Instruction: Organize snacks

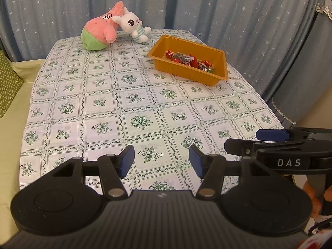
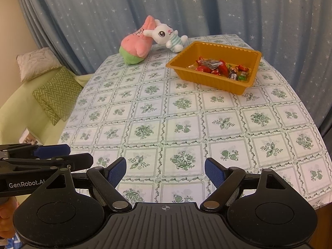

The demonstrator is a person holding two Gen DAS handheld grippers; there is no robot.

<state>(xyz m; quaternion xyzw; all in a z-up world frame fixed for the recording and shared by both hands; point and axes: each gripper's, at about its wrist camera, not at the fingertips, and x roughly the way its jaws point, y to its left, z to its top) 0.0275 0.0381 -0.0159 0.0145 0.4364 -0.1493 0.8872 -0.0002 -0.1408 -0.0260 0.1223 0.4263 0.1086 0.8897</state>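
1. While both grippers hang over the near edge of the table [image 1: 68, 78], the left gripper [image 1: 161, 161] has its jaws partly apart with nothing between them, and the right gripper [image 2: 165, 173] stands wider, also holding nothing
2. Well beyond them, an orange tray [image 2: 209, 81] sits toward the far right of the tablecloth with the snacks [image 2: 220, 67] piled inside it
3. At the far edge a pink plush [image 1: 98, 31] leans against a white bunny [image 1: 134, 26], just left of the tray and apart from it
4. Between grippers and tray the cloth lies bare
5. Starry blue curtains [image 1: 207, 6] close off the back; green cushions [image 2: 57, 95] lie on a sofa to the left
6. Each gripper shows only side-on at the edge of the other's view, and the wrappers' print is too small to read
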